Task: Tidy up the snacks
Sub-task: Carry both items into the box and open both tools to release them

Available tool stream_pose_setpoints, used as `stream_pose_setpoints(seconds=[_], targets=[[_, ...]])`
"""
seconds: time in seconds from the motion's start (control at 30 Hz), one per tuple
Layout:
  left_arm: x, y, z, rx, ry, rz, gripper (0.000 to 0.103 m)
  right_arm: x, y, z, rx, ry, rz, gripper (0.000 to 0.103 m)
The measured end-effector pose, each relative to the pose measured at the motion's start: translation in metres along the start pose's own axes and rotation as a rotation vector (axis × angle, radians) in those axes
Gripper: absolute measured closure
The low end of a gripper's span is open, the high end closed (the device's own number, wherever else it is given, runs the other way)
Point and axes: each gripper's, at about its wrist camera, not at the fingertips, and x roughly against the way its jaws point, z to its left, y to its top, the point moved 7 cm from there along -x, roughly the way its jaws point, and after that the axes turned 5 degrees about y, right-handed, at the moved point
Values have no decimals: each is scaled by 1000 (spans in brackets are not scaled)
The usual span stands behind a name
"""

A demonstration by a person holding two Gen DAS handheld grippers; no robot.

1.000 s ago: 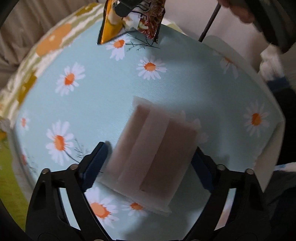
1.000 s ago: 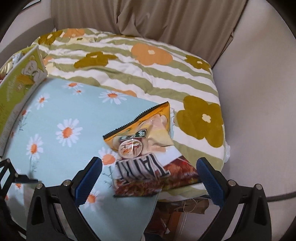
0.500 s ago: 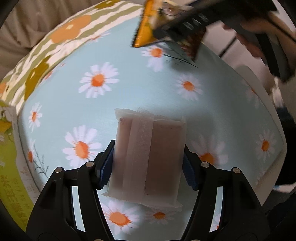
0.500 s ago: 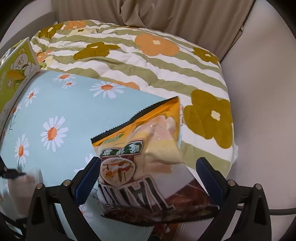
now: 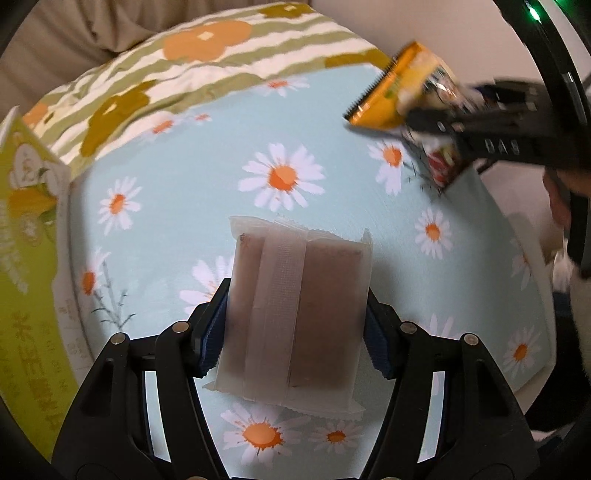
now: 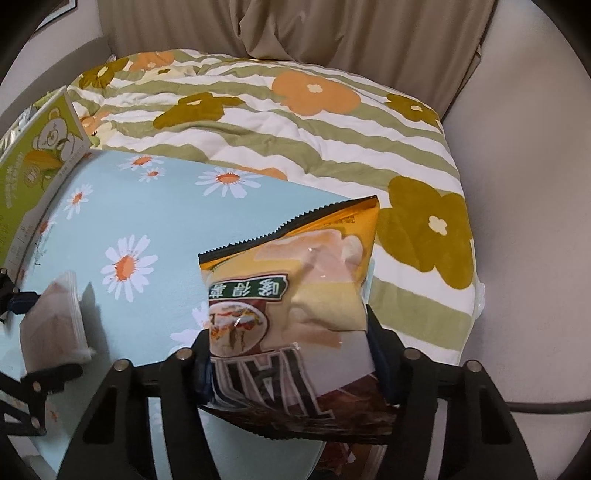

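Note:
My left gripper (image 5: 295, 325) is shut on a clear-wrapped brown snack bar packet (image 5: 295, 314) and holds it above the blue daisy cloth (image 5: 177, 155). The packet also shows at the left of the right wrist view (image 6: 55, 325). My right gripper (image 6: 291, 354) is shut on an orange chip bag (image 6: 291, 295) with a serrated top edge, lifted over the cloth's far right edge. The bag (image 5: 402, 92) and the right gripper (image 5: 480, 133) show at the upper right of the left wrist view.
A green snack box (image 5: 26, 258) with a bear print stands at the left edge of the cloth; it also shows in the right wrist view (image 6: 37, 155). A striped flower quilt (image 6: 295, 122) lies behind. A beige curtain (image 6: 295, 29) hangs at the back.
My left gripper closed onto the brown packet and raised it. My right gripper closed on the chip bag and lifted it off the cloth.

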Motion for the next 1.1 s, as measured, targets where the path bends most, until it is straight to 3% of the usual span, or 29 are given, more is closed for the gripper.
stream_pose_setpoints(seconds=[0.17,0.37,0.57,0.8,0.97,1.0,1.03,1.07,1.1], targets=[[37,7,14,83,11,-62,43,37,8,17,-7,33,-65,45],[108,8,47,213,40,-152,43,90,30,66,20,142,-151,45],[177,-2,104,307,144,-231,43,129,61,127,23,278,-205,45],[213,-32,183,405,201,-222,43,165,90,212,90,348,-257,45],[210,-45,226,412,182,-186,42,173,106,263,80,361,-272,45],[207,-46,231,410,178,-175,39,173,108,269,75,360,-272,45],[205,-48,235,407,174,-173,29,173,111,275,70,357,-273,45],[204,-50,239,402,173,-174,9,172,113,281,64,352,-272,45],[205,-53,244,398,173,-182,1,171,115,286,57,347,-271,45]])
